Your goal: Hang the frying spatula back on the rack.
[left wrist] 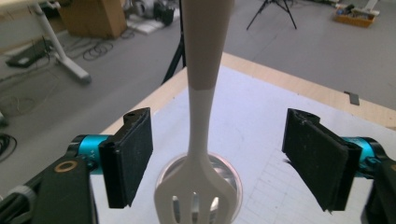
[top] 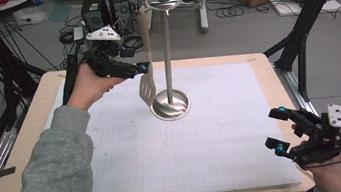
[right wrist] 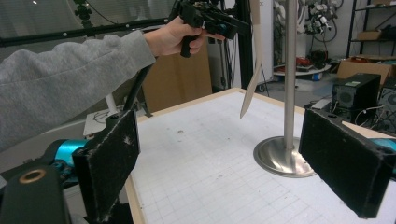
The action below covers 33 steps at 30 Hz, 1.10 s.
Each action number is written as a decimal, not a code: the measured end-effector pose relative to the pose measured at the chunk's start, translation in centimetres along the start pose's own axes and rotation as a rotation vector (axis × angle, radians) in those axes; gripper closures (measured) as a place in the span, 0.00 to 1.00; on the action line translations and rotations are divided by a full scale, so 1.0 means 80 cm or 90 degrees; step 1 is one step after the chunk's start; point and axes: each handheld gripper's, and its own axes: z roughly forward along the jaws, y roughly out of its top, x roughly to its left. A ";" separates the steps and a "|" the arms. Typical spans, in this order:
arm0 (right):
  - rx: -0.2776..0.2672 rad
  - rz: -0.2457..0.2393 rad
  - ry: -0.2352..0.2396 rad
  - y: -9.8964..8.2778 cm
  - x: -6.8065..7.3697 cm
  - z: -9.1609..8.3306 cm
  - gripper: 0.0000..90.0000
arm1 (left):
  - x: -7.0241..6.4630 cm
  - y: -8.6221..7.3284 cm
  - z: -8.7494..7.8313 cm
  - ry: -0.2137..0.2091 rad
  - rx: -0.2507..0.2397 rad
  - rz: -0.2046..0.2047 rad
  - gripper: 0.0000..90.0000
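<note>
High view: A slotted spatula [top: 147, 81], beige handle and white head, hangs from the top hooks of a steel utensil stand [top: 166, 51] near the table's [top: 11, 164] far edge, head just left of the stand's round base.
Left gripper [top: 147, 67]: level beside the hanging handle, not touching it.
Right gripper [top: 275, 131]: spread, holding nothing, by the table's near right corner.
Left gripper view: pads stand wide apart, the handle between them, untouched.
Right gripper view: spatula hangs edge-on beside the pole.
</note>
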 end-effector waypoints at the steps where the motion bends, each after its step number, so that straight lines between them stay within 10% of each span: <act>1: 0.000 -0.002 0.000 0.000 0.000 0.000 0.13 | 0.000 -0.001 -0.002 -0.001 -0.010 -0.001 0.25; 33: 0.001 -0.001 0.008 0.002 -0.006 0.003 0.13 | -0.022 -0.049 -0.067 -0.013 -0.093 -0.030 0.06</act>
